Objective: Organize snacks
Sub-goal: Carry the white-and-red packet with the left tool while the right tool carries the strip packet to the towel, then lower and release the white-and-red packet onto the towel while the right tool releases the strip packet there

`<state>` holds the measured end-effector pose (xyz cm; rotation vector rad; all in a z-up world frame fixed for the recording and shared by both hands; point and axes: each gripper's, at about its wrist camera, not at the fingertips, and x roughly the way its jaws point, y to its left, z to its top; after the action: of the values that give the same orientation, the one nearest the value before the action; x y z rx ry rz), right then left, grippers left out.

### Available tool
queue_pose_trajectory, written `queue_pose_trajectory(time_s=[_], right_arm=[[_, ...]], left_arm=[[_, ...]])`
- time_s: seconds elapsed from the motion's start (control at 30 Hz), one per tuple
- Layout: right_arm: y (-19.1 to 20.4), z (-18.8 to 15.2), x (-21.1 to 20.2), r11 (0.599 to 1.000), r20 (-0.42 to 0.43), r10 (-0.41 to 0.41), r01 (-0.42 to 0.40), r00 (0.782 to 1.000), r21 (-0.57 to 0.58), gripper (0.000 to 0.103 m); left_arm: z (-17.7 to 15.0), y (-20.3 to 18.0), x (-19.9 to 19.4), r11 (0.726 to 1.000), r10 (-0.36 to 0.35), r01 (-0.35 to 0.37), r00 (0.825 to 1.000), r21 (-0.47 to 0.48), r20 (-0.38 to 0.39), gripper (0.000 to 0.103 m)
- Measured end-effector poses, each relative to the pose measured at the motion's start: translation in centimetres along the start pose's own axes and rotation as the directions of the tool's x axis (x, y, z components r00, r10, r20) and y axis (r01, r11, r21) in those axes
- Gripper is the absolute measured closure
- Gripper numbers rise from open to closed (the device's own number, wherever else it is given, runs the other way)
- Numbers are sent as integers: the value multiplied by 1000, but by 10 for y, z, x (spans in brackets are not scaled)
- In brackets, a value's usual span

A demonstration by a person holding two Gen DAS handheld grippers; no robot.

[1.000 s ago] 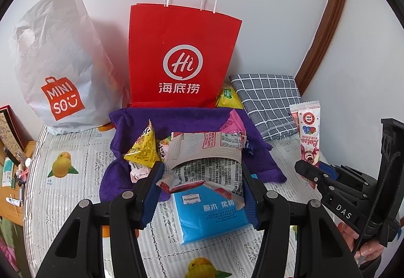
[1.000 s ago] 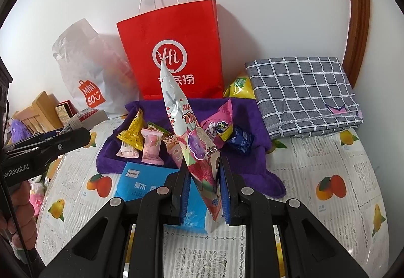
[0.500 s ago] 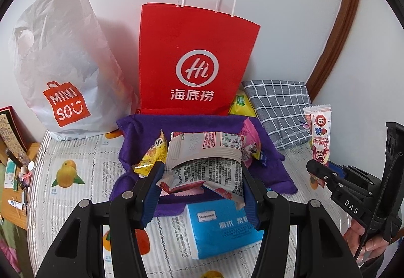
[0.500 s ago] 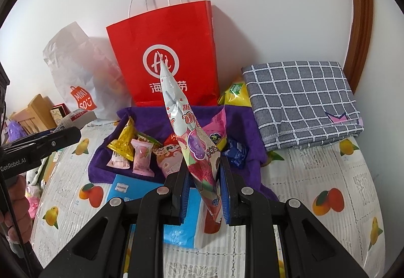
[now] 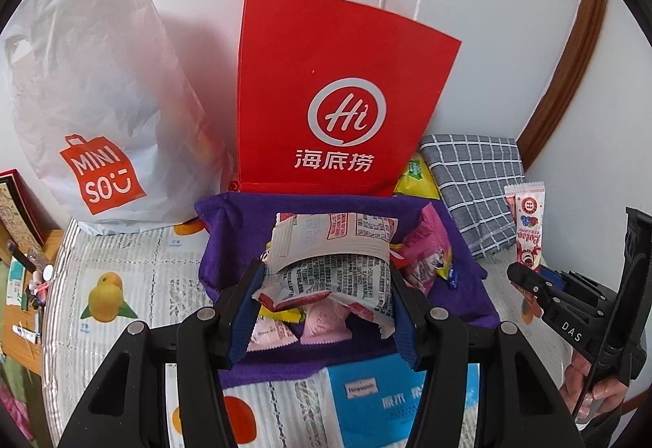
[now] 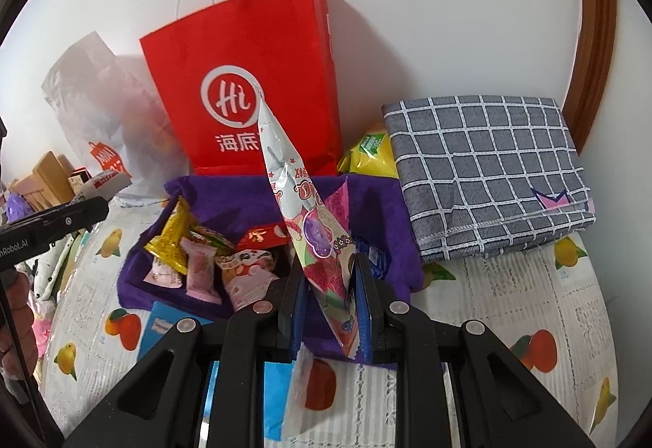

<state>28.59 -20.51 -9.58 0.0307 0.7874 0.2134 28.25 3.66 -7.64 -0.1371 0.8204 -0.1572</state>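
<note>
Holding the white printed snack packet crosswise, my left gripper pinches its soft, crinkly, light sides above the purple cloth. My right gripper, jaws clamped, grips the slim glossy stick pouch at its near end; it rises toward the far red bag, probably floppy.

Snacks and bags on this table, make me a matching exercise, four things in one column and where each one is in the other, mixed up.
Things:
1. white packet
2. long packet
3. red bag
4. checked cloth

Places:
A. folded at the table's right end
B. standing against the wall behind the purple cloth
C. clamped in the left gripper
D. clamped in the right gripper

Pairs: 1-C, 2-D, 3-B, 4-A
</note>
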Motion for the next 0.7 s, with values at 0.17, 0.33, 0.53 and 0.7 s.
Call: queue_pose_trajectory(time_s=[0.17, 0.33, 0.53, 0.7], right_arm=[[-10, -2, 24, 1000, -38, -4, 4, 999, 5, 82], [-17, -3, 49, 1000, -83, -15, 16, 996, 13, 82], [-24, -1, 73, 999, -123, -48, 49, 991, 10, 82], [-32, -4, 88, 998, -149, -56, 61, 987, 29, 82]], left_arm=[[6, 2, 22, 1000, 5, -5, 1000, -3, -24, 49], [11, 2, 46, 1000, -2, 1, 999, -7, -44, 49], [16, 0, 75, 1000, -6, 7, 997, 3, -73, 49], [20, 0, 93, 1000, -9, 9, 995, 4, -96, 49]])
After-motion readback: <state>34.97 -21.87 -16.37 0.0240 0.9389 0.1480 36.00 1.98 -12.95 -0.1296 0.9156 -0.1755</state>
